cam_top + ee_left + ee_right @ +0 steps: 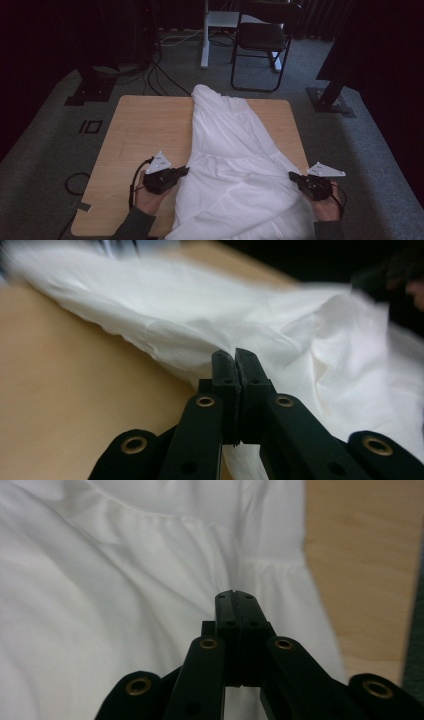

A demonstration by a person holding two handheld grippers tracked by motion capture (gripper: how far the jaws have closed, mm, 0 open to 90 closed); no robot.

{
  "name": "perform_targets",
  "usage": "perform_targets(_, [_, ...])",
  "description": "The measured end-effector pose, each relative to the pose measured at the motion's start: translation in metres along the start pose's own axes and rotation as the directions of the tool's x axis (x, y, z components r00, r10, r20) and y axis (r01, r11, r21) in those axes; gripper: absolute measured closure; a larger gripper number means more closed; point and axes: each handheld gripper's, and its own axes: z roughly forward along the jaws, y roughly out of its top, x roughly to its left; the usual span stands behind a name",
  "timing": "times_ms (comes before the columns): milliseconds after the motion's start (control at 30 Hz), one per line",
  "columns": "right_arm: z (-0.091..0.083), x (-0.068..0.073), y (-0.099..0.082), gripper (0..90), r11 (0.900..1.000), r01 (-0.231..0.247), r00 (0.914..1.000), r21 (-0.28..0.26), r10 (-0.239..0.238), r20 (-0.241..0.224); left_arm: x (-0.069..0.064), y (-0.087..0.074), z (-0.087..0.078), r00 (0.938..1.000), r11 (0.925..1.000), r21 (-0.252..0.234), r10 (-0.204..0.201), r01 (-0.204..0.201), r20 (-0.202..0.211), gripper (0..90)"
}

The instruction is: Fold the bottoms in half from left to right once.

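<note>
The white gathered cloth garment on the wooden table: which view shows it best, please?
The high view: the white gathered cloth garment shows nearly whole, running down the wooden table. The left gripper view shows its blurred edge, the right gripper view a close-up of its gathered seam.

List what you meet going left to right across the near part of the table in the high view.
Bare wooden table → left hand-held gripper → white garment → right hand-held gripper, each gripper shut at one side edge of the cloth.
</note>
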Motion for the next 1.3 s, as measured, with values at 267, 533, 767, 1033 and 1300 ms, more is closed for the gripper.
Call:
perform_targets(267, [0.012, -0.028, -0.012, 89.8, 0.9932, -0.104, 0.9734, 0.052, 0.091, 0.210, 0.003, -0.022, 0.040, 0.9981, 0.9886, 0.139, -0.054, 0.058, -0.030, 49.7])
perform_targets(533, [0.045, -0.032, -0.037, 89.0, 0.9777, -0.118, 0.9804, 0.174, 0.087, 0.177, 0.000, -0.054, 0.097, 0.9951, 0.9499, 0.296, -0.095, 0.099, -0.027, 35.6])
perform_targets(767, [0.049, -0.029, -0.037, 88.6, 0.9756, -0.105, 0.9827, 0.193, 0.072, 0.171, -0.018, -0.063, 0.121, 0.9996, 0.9379, 0.347, -0.015, 0.006, 0.025, 75.1])
perform_targets(1033, [0.056, -0.018, -0.032, 88.6, 0.9776, -0.085, 0.9891, 0.192, 0.059, 0.135, 0.014, -0.062, 0.109, 0.9930, 0.9291, 0.370, 0.029, 0.016, -0.115, 88.7])
perform_targets(1300, [0.078, 0.004, -0.016, 88.7, 0.9791, -0.078, 0.9970, 0.188, 0.076, 0.017, 0.084, -0.064, 0.083, 0.9485, 0.9237, 0.345, -0.053, 0.166, -0.312, 89.0])
